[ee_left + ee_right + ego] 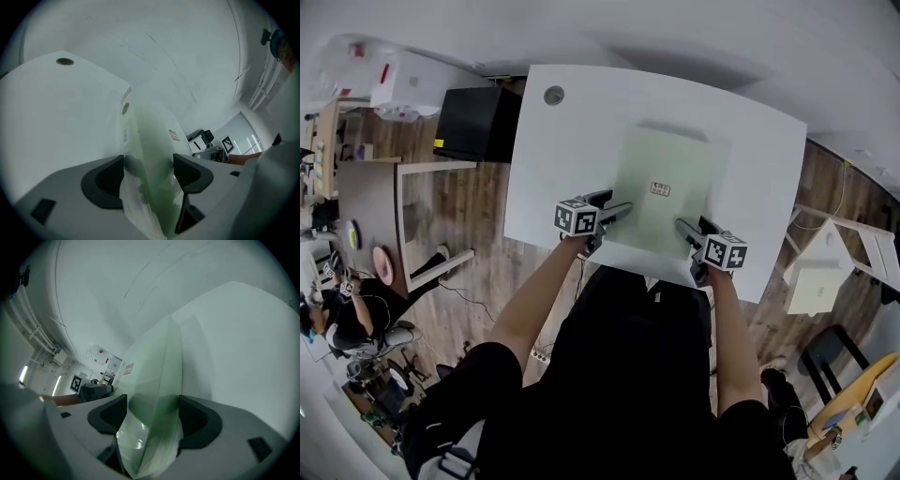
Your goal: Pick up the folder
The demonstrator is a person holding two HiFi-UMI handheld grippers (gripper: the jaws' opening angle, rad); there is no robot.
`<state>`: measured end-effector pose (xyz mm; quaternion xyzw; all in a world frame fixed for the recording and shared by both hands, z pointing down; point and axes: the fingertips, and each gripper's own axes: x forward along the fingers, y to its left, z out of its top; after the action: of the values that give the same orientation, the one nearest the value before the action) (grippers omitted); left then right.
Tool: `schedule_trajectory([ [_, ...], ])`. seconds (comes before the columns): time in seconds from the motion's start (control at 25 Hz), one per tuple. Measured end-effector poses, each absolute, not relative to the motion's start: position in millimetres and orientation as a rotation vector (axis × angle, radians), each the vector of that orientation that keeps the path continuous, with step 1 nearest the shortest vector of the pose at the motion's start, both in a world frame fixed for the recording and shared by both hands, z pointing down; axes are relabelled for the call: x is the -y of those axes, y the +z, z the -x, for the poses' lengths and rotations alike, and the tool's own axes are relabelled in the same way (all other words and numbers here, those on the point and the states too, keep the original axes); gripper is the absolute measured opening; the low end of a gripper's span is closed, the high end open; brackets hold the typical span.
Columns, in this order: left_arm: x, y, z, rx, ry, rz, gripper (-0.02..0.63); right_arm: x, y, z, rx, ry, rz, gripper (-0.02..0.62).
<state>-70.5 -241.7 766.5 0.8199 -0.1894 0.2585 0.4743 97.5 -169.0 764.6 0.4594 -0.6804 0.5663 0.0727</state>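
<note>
White bench [562, 150] carries a pale green translucent plastic folder [670, 169] toward its front edge. Its two near corners sit between the open jaws of the left gripper [623, 208] and the right gripper [682, 226], unpinched.

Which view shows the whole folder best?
The head view: the whole green folder lies flat on the table, label up. The left and right gripper views each show it edge-on, close and blurred.

One folder [667, 159], two grippers [622, 210] [683, 226], one table [572, 141]
</note>
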Motion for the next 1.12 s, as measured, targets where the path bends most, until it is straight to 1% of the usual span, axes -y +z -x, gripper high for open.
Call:
schedule_trajectory([
  [0.16,235.6,771.1,71.8,0.439,0.632,-1.953,0.335,165.3,771.4,-94.1,2.012,1.725,-1.355,0.336],
  [0.32,228.0,775.4,72.4,0.413,0.608,-1.880,0.342,163.6,772.1,-93.9,1.993,1.742,-1.357,0.337],
  [0.48,228.5,780.7,74.9,0.395,0.650,-1.887,0.342,164.7,773.1,-93.1,1.997,1.736,-1.342,0.336],
  [0.88,227.8,779.0,64.4,0.443,0.631,-1.912,0.342,165.3,771.2,-100.3,2.013,1.708,-1.379,0.334],
  [1.12,228.7,760.4,72.6,0.476,0.642,-1.992,0.345,164.5,758.2,-88.8,2.055,1.647,-1.402,0.334],
])
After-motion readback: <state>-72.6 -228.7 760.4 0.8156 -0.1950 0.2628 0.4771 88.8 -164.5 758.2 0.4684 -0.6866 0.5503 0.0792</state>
